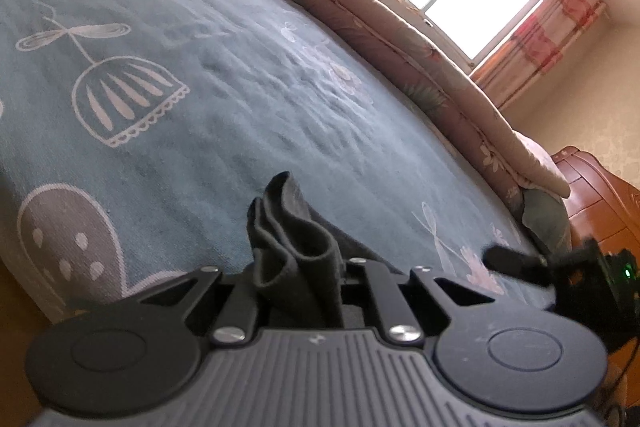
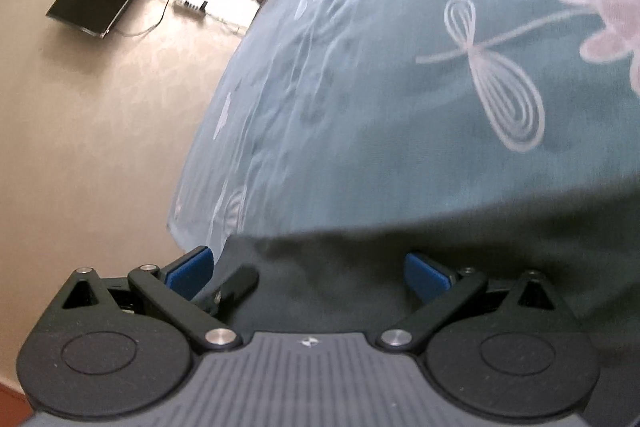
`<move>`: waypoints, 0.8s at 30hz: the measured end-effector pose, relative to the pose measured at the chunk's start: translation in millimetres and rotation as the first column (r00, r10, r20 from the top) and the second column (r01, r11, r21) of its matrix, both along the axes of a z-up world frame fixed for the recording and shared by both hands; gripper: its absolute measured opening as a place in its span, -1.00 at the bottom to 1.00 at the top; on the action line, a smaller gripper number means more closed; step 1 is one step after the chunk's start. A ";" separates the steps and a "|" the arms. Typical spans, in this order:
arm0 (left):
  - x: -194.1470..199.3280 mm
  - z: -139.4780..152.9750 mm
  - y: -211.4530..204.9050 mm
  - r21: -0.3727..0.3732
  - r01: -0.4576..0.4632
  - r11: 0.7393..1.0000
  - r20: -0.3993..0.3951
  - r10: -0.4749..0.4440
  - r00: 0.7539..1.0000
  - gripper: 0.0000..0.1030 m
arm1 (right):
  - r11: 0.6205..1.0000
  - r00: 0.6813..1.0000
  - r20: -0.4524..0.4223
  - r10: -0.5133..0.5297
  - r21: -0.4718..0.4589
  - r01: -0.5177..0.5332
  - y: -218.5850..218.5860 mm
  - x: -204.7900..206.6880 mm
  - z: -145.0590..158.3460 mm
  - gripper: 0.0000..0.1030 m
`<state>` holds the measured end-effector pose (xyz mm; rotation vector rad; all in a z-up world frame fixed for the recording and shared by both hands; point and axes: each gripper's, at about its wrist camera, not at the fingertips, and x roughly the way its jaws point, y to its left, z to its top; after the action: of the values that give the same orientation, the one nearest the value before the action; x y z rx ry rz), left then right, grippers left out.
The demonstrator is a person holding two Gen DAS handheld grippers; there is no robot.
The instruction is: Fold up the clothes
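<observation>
two grippers over a teal bedspread (image 1: pixel 240 99). left gripper (image 1: pixel 298 279) clenched on a bunched fold of dark cloth (image 1: pixel 296 247), which sticks up between its fingers. right gripper (image 2: pixel 308 271) released, blue pads (image 2: pixel 424 277) wide apart, dark cloth (image 2: pixel 400 251) lying flat between and ahead of them.
</observation>
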<state>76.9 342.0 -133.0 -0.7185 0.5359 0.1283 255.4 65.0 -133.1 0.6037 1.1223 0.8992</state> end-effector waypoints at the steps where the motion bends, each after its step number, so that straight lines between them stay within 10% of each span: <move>1: 0.2 1.0 -0.3 0.003 0.002 1.000 0.000 -0.002 1.000 -0.86 | 1.000 1.000 0.011 -0.008 -0.004 0.008 2.1 2.9 0.6 1.00; 24: 3.0 13.6 -10.1 0.062 0.009 0.998 -0.009 -0.009 1.000 -0.86 | 0.998 0.991 -0.131 0.009 -0.056 -0.017 -20.1 -72.8 -1.2 1.00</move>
<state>79.9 331.9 -119.4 -0.6551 0.5414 0.1391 182.6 44.9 -134.3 0.6160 1.2670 0.8453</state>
